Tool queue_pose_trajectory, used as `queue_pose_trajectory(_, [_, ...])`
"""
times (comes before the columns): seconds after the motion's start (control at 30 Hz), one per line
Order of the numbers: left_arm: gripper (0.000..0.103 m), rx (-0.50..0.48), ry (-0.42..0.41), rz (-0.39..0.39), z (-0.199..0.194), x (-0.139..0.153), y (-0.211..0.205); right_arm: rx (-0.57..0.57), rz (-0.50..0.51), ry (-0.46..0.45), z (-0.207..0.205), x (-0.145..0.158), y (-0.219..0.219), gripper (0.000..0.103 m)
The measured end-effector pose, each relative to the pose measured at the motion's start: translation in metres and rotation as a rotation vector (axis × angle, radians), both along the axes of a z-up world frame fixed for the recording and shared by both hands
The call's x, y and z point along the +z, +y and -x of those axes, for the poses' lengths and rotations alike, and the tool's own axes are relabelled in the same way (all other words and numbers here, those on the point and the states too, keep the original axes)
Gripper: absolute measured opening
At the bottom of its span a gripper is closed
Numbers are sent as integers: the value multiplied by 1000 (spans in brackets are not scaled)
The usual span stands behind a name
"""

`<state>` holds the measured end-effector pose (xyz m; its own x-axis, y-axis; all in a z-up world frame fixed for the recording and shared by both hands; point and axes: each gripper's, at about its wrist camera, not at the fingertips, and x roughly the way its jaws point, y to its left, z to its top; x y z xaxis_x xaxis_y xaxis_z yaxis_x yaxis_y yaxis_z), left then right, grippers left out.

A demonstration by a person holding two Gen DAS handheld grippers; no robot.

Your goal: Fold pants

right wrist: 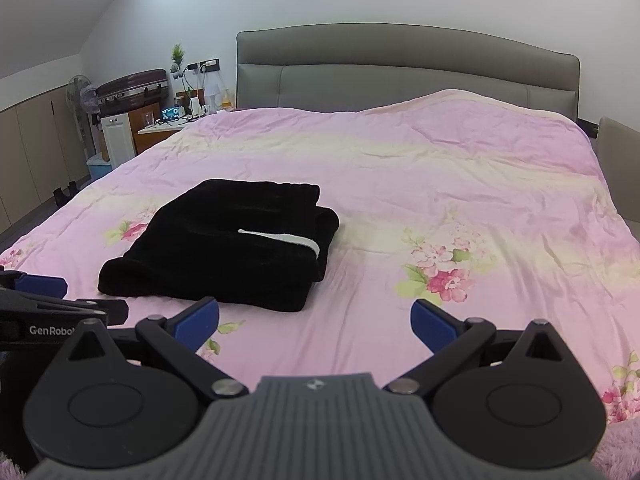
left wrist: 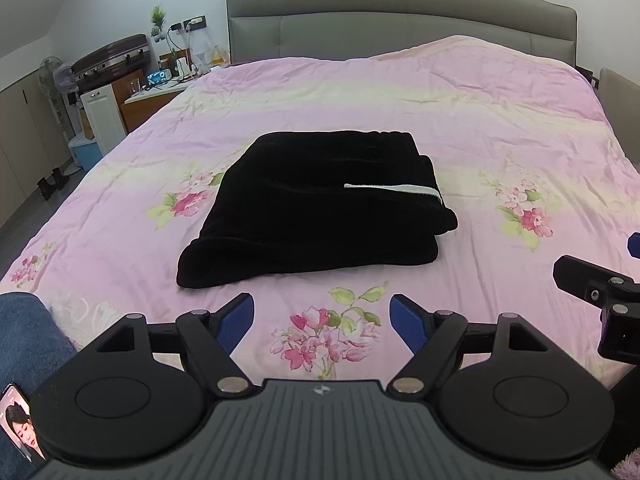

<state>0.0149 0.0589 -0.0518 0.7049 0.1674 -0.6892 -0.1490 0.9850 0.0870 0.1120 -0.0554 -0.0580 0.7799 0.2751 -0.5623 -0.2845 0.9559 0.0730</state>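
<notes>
Black pants (left wrist: 316, 208) lie folded into a compact stack with a white stripe on top, in the middle of the pink floral bedspread (left wrist: 400, 96). They also show in the right wrist view (right wrist: 224, 244), left of centre. My left gripper (left wrist: 322, 320) is open and empty, held above the bedspread just in front of the pants. My right gripper (right wrist: 314, 324) is open and empty, in front of and to the right of the pants. Neither gripper touches the fabric. Part of the right gripper shows at the right edge of the left wrist view (left wrist: 592, 284).
A grey headboard (left wrist: 400, 16) stands at the far end of the bed. A nightstand (left wrist: 156, 96), a suitcase (left wrist: 112, 60) and a fan (left wrist: 56, 76) are at the far left. A phone (left wrist: 20, 428) and a blue-clad leg (left wrist: 28, 340) are at the lower left.
</notes>
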Motion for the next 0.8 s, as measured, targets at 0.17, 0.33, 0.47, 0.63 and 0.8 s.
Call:
queue_pose_trajectory(0.17, [90, -5, 1, -2, -2, 0, 0, 5, -4, -6, 1, 2, -1, 98])
queue_pose_trajectory(0.33, [90, -9, -1, -2, -3, 1, -1, 5, -6, -5, 2, 1, -3, 98])
queue_pose_trajectory(0.47, [90, -12, 1, -7, -3, 1, -1, 6, -8, -5, 3, 1, -4, 98])
queue_pose_trajectory(0.63, [90, -9, -3, -5, -3, 2, -1, 4, -9, -8, 3, 1, -5, 98])
queue_pose_trajectory(0.8, [90, -5, -8, -6, 0, 3, -1, 3, -11, -13, 5, 2, -4, 98])
